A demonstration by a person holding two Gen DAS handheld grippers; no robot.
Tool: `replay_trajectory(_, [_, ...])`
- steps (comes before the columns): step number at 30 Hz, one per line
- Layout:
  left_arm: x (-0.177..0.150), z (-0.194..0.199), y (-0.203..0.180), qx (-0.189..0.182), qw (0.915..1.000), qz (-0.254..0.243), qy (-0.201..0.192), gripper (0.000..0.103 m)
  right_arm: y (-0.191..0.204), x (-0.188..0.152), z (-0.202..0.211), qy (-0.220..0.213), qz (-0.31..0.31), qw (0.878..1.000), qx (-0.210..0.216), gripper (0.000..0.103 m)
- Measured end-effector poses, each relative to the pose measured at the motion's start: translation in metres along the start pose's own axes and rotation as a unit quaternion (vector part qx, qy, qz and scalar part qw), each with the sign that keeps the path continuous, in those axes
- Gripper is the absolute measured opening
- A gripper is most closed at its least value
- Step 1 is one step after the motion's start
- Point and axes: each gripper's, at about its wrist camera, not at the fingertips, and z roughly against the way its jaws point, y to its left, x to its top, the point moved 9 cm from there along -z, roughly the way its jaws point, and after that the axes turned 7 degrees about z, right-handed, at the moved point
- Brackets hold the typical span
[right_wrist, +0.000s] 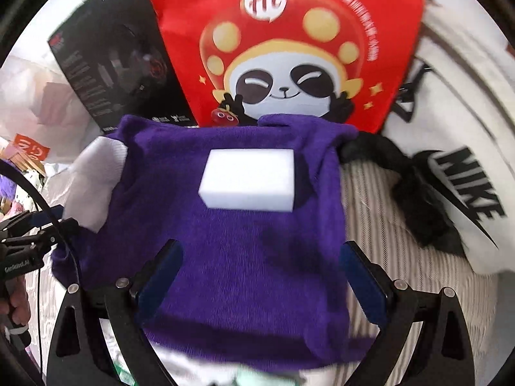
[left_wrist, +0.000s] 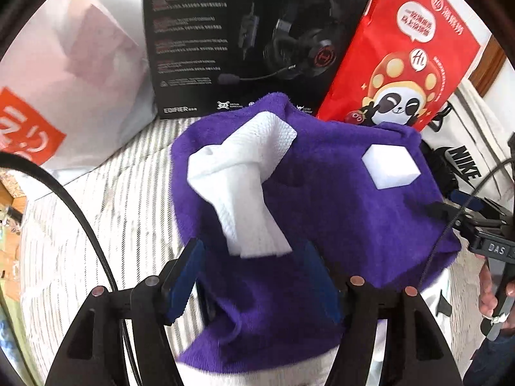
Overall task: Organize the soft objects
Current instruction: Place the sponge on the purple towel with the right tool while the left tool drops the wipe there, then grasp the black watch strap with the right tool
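Through my left wrist camera, the left tongs (left_wrist: 254, 281) stood released, their blue pads apart over the near part of a purple towel (left_wrist: 338, 212) spread on striped bedding (left_wrist: 96, 225). A white paper towel (left_wrist: 244, 186), loosely twisted, lay on the cloth just ahead of the pads, its near end reaching almost between them. Farther ahead and to the right, a white sponge block (left_wrist: 391, 167) sat on the same cloth. The right tongs (left_wrist: 463, 215) showed at my right edge at the towel's rim, marked "DAS"; from there I could not tell how they stood.

Through the right wrist camera, the right tongs (right_wrist: 260, 286) were also released, pads wide apart with the purple towel (right_wrist: 244, 273) lying between them. The sponge block (right_wrist: 248, 183) rested straight ahead on the cloth, and the paper towel (right_wrist: 93, 186) lay off to the left.

Beyond the towel leaned a black box (left_wrist: 231, 32) printed "EDIFIER" with a headset pictured, a red bag (left_wrist: 408, 41) showing a panda in a mushroom cap, and to the right a white bag (left_wrist: 473, 160) lettered "NIKE". A white plastic bag (left_wrist: 74, 74) with an orange label lay far left.
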Motion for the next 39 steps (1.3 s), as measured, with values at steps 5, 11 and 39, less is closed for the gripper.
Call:
replay_trajectory(5, [-0.003, 0.021, 0.007, -0.003, 0.9999, 0.002, -0.016, 0.064, 0.003, -0.021, 0.043, -0.021, -0.011, 1.0, 0.008, 0.097])
replay_trajectory(11, [-0.024, 0.037, 0.002, -0.012, 0.9997, -0.001, -0.02, 0.064, 0.012, -0.049, 0.064, -0.032, -0.017, 0.999, 0.003, 0.097])
replay_trajectory(39, [-0.116, 0.071, -0.01, -0.023, 0.9997, 0.003, -0.01, 0.064, 0.007, -0.16, 0.03, 0.004, 0.098, 0.995, 0.001, 0.013])
